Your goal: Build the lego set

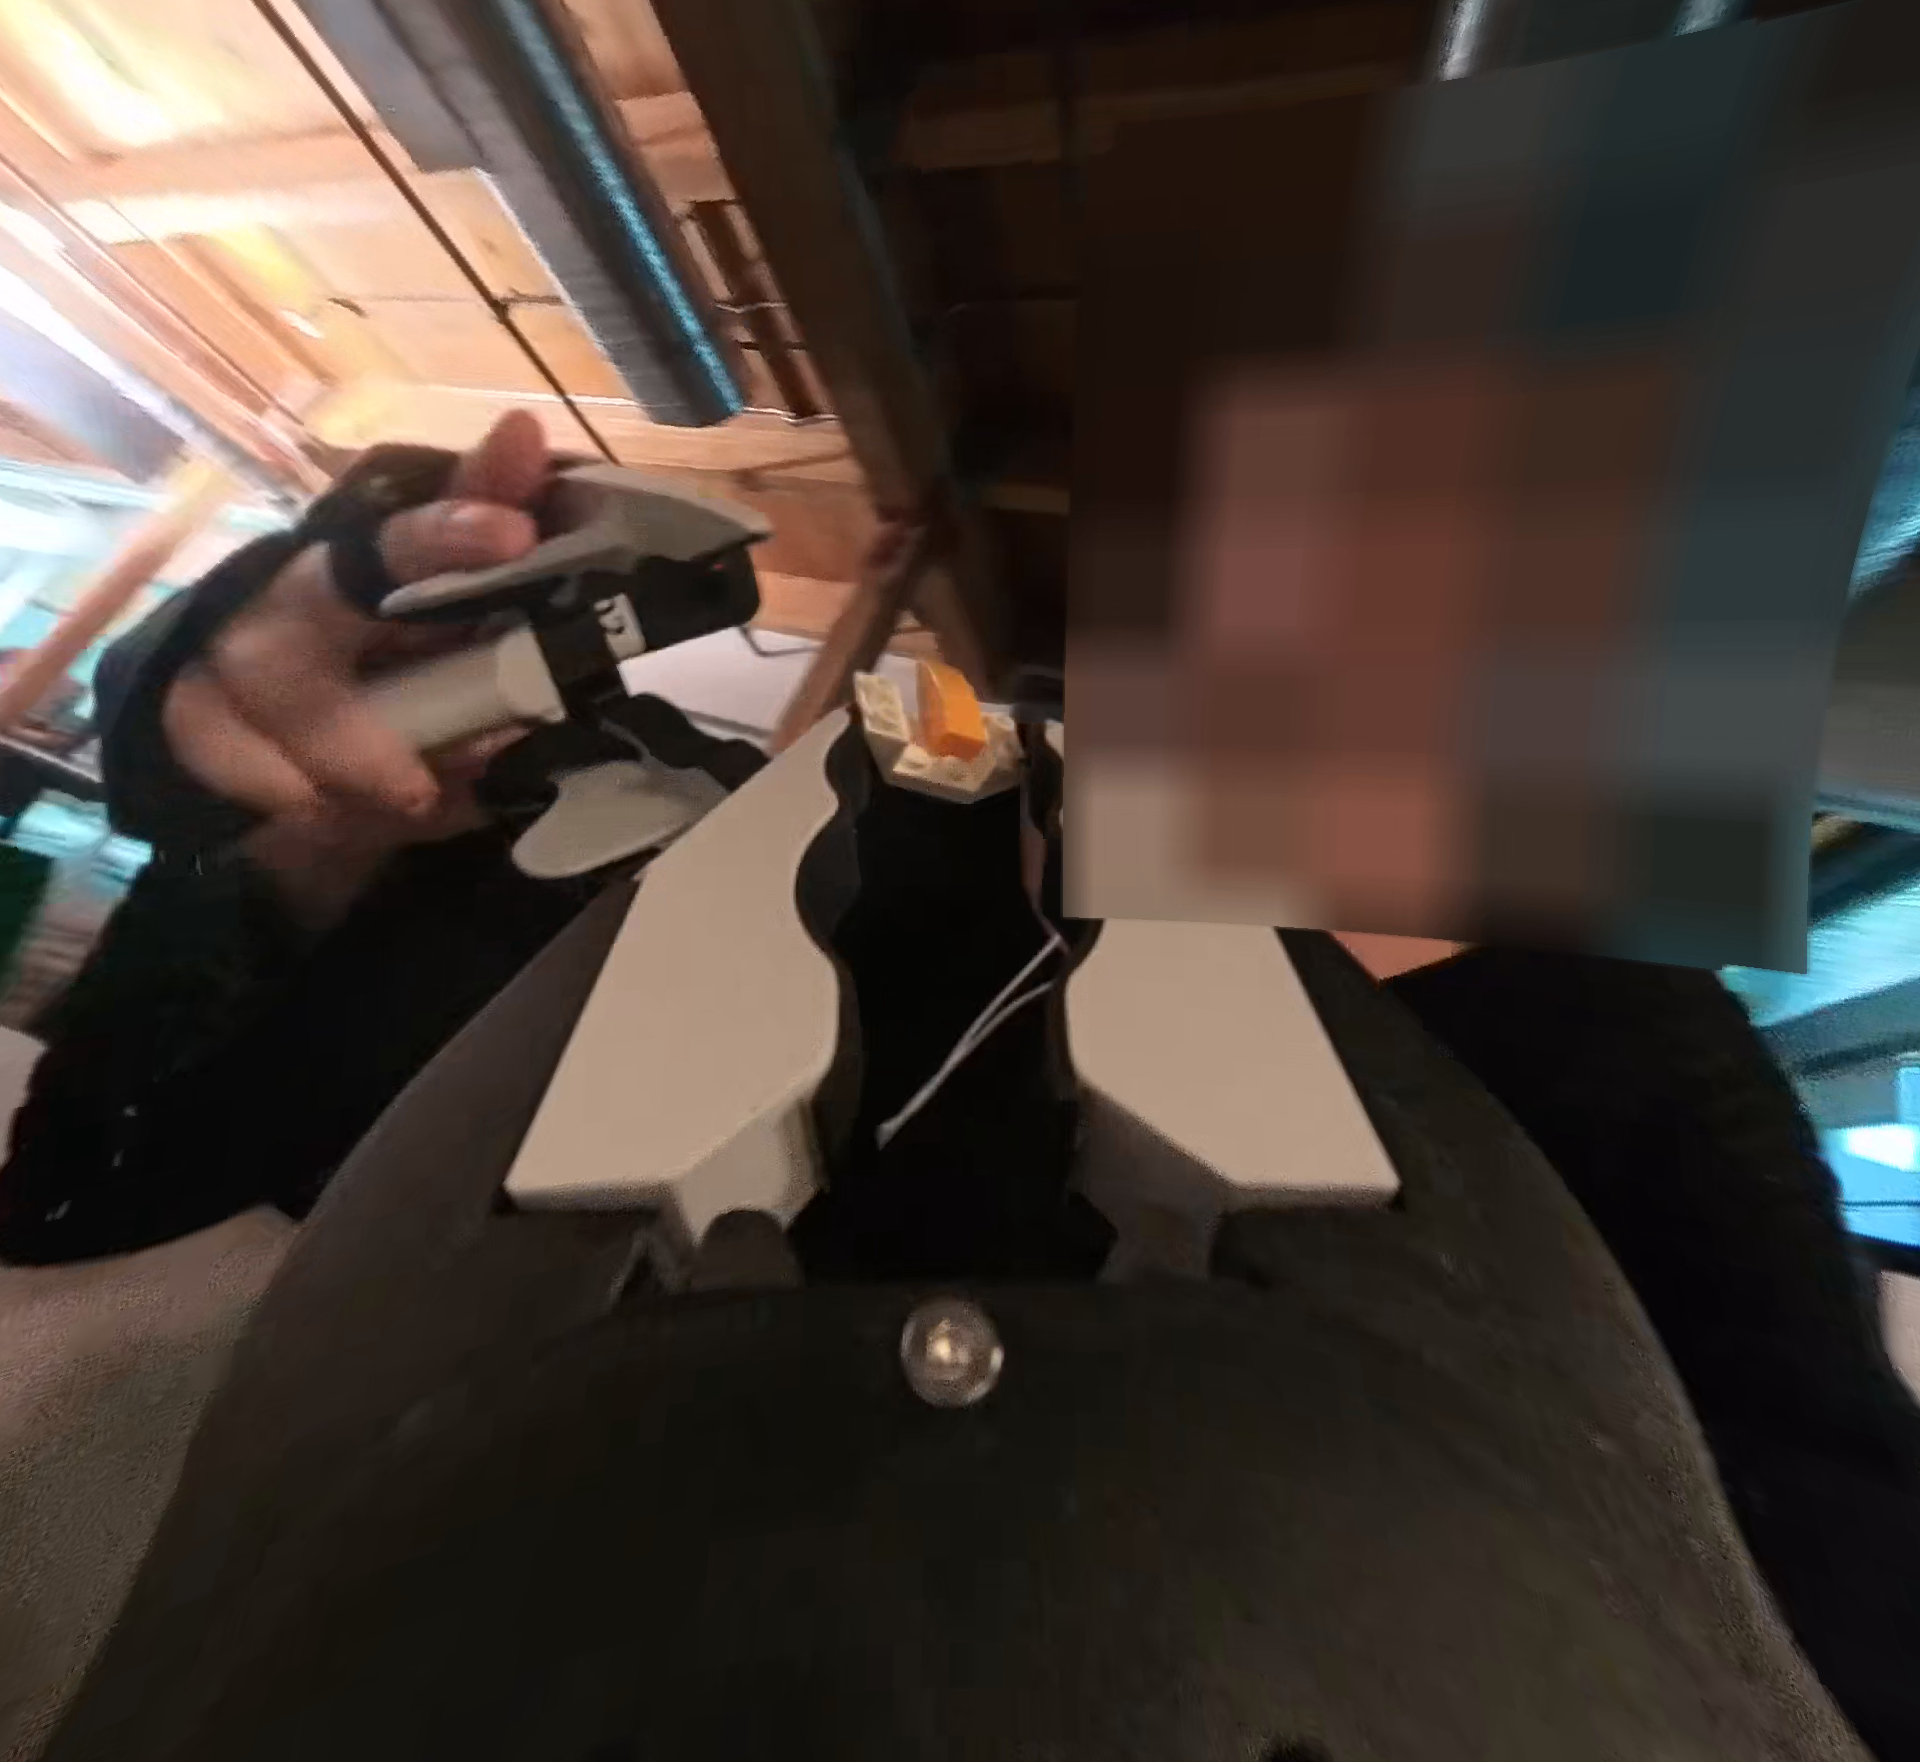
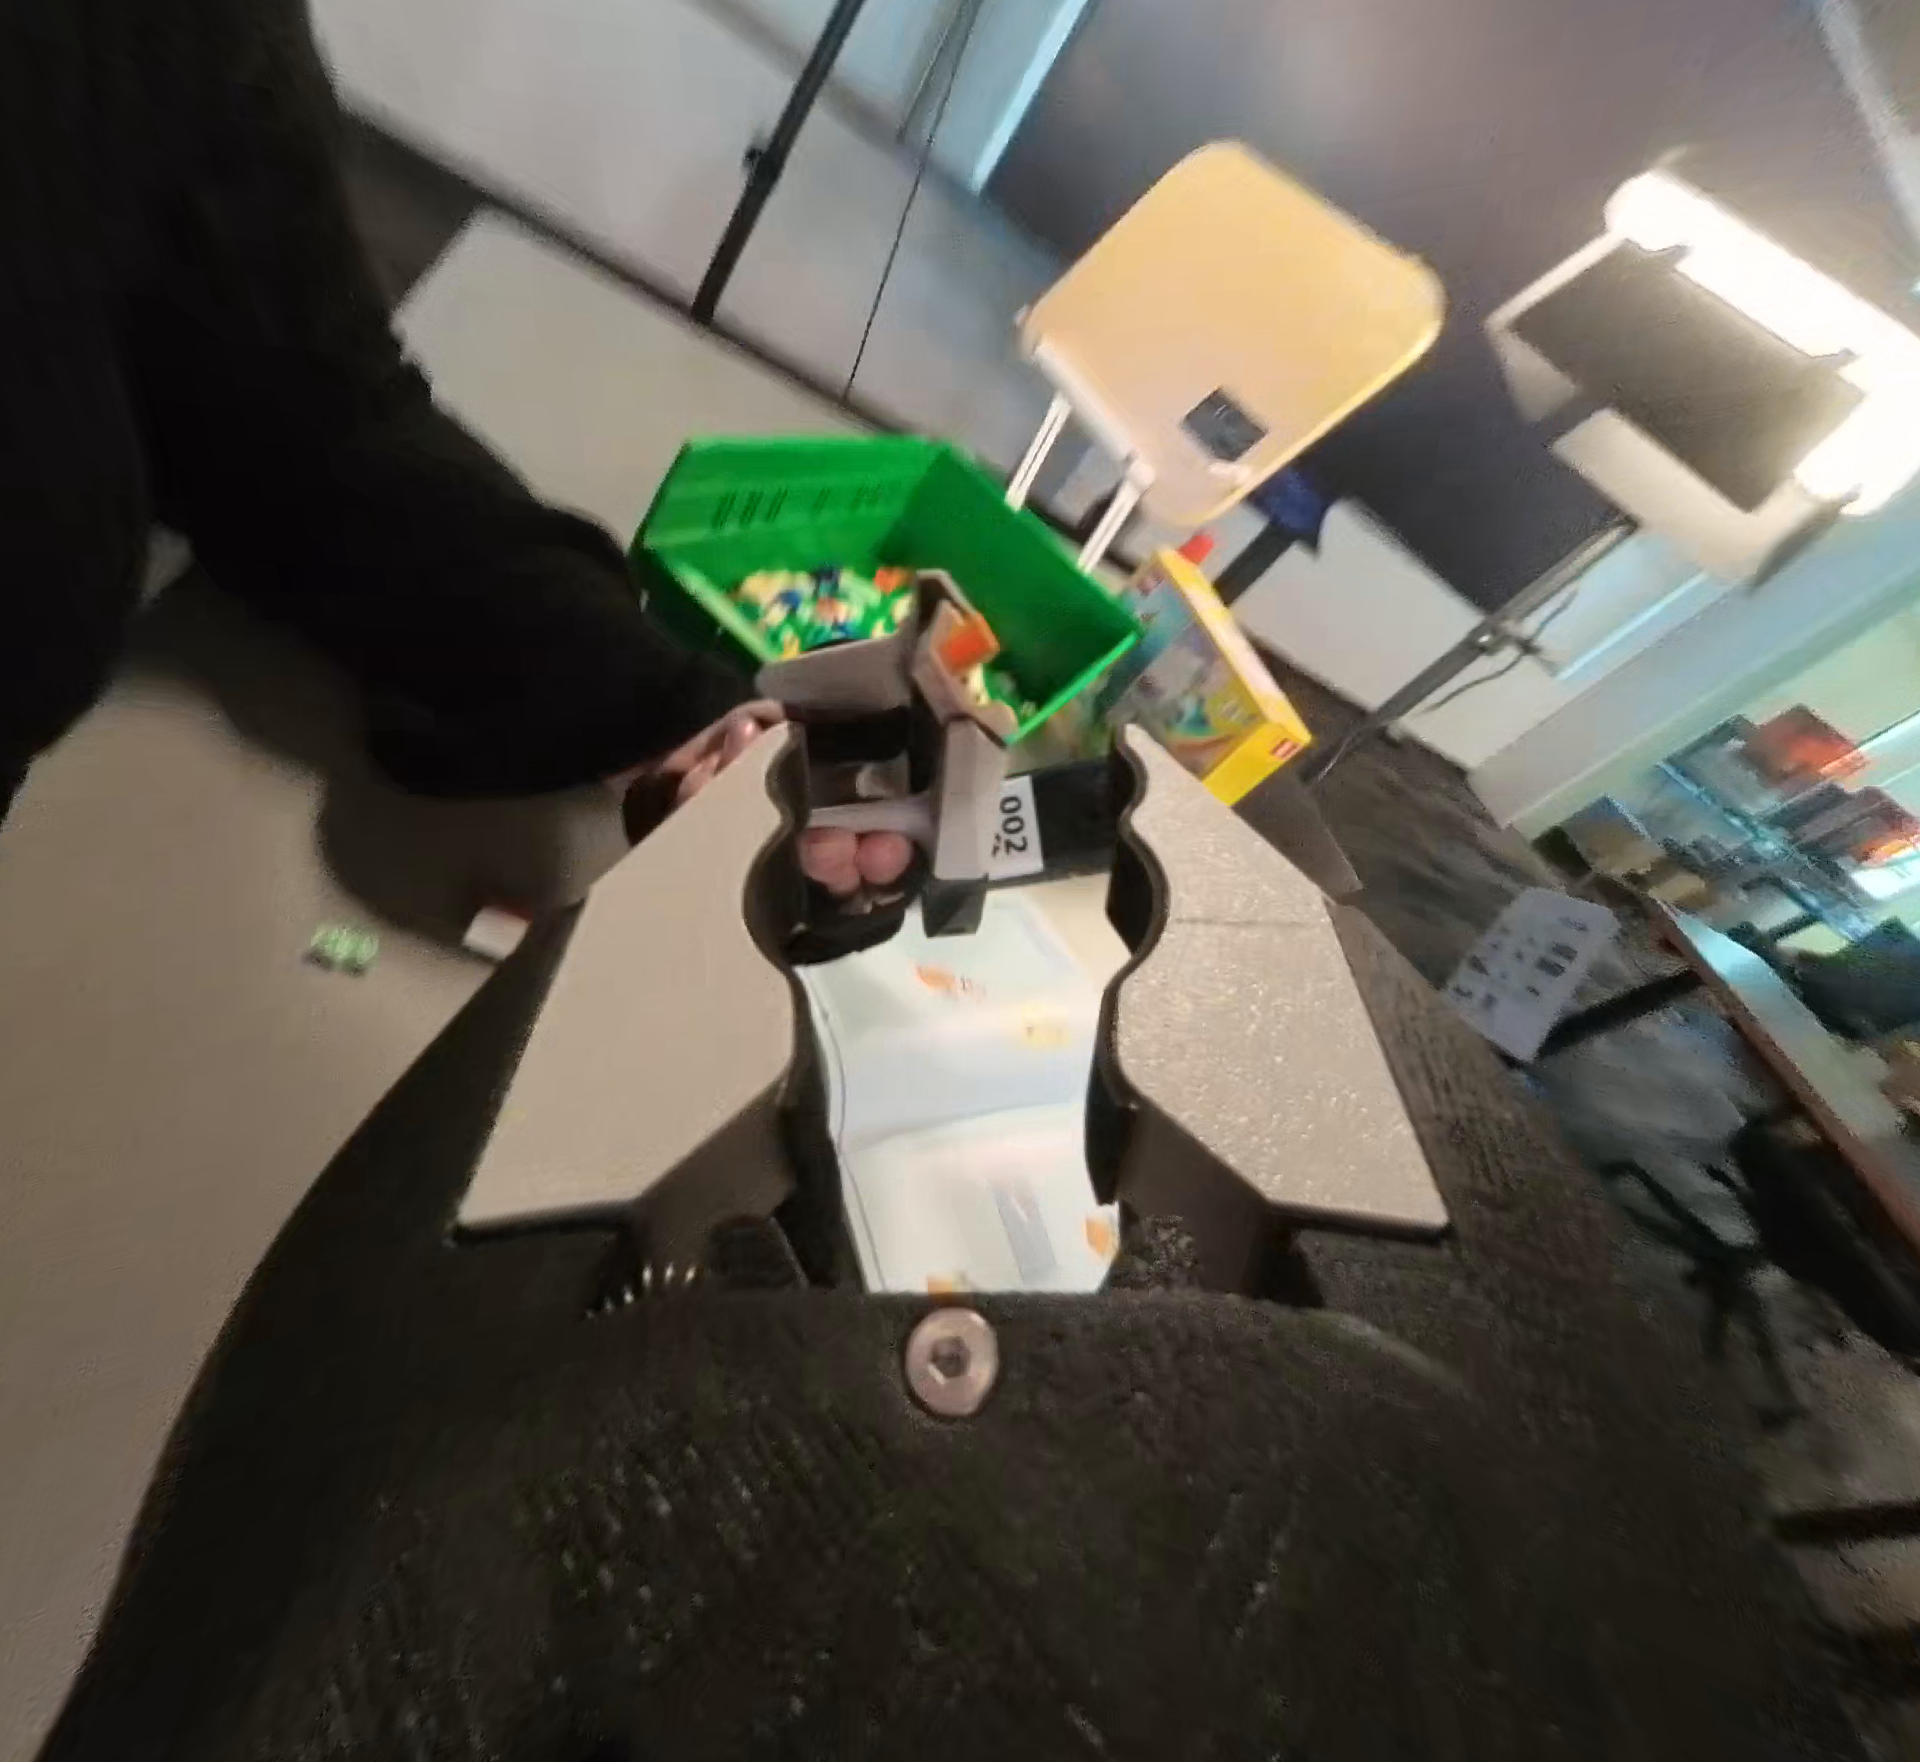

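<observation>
My left gripper (image 1: 940, 751) is shut on a small Lego assembly (image 1: 914, 756) of white plates with an orange piece (image 1: 951, 704) on top, held up in the air at the fingertips. A blurred patch hides the right fingertip. My right gripper (image 2: 951, 762) is open and empty, facing the left gripper (image 2: 951, 678) and the assembly (image 2: 961, 647) from a short distance. It also shows in the left wrist view (image 1: 707, 663), held in a hand at the left.
A green bin (image 2: 997, 549) with several loose bricks stands behind the left gripper. A yellow Lego box (image 2: 1226, 704) is beside it. A white instruction sheet (image 2: 966, 1068) lies on the grey table (image 2: 208, 881). A small green piece (image 2: 338, 943) lies at the left. Only a small space, under 4 cm, lies between the two pairs of fingers.
</observation>
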`<action>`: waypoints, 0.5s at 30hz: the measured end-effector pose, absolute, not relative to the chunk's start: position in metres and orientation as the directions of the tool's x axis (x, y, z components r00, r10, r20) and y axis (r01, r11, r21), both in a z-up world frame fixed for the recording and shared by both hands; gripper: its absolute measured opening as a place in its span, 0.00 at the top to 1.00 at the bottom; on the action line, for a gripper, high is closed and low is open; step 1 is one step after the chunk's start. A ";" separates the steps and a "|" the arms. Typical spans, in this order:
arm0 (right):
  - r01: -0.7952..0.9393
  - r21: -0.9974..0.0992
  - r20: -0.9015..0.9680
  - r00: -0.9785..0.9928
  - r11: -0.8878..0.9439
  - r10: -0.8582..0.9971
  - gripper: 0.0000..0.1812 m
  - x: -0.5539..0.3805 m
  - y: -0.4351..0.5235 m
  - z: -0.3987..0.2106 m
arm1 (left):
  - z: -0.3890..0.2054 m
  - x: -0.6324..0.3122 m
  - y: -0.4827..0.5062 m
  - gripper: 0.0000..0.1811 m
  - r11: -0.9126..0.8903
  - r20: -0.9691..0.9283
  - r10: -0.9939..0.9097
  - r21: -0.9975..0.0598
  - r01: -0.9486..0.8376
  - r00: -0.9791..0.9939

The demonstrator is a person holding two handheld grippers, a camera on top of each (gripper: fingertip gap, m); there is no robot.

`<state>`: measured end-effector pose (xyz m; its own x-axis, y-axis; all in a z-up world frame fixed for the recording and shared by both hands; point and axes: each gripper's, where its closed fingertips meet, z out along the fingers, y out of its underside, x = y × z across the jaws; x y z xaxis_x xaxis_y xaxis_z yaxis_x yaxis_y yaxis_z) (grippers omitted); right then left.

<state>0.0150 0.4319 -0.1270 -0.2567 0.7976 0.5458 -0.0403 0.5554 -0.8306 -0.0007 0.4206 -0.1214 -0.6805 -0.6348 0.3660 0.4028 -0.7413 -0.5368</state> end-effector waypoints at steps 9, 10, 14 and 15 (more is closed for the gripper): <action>0.171 -0.704 0.591 -0.396 0.689 0.703 0.87 -0.002 0.421 -0.142 | -0.129 0.000 0.420 0.84 -0.833 0.379 -0.490 -0.468 0.295 -0.785; 0.170 -0.702 0.590 -0.405 0.691 0.699 0.87 -0.002 0.421 -0.141 | -0.129 0.000 0.418 0.84 -0.835 0.375 -0.483 -0.470 0.287 -0.791; 0.160 -0.698 0.576 -0.453 0.698 0.680 0.86 -0.004 0.415 -0.140 | -0.131 0.002 0.413 0.84 -0.844 0.379 -0.447 -0.480 0.240 -0.810; 0.156 -0.698 0.570 -0.469 0.698 0.675 0.86 -0.005 0.413 -0.140 | -0.132 0.003 0.411 0.84 -0.846 0.381 -0.434 -0.485 0.224 -0.816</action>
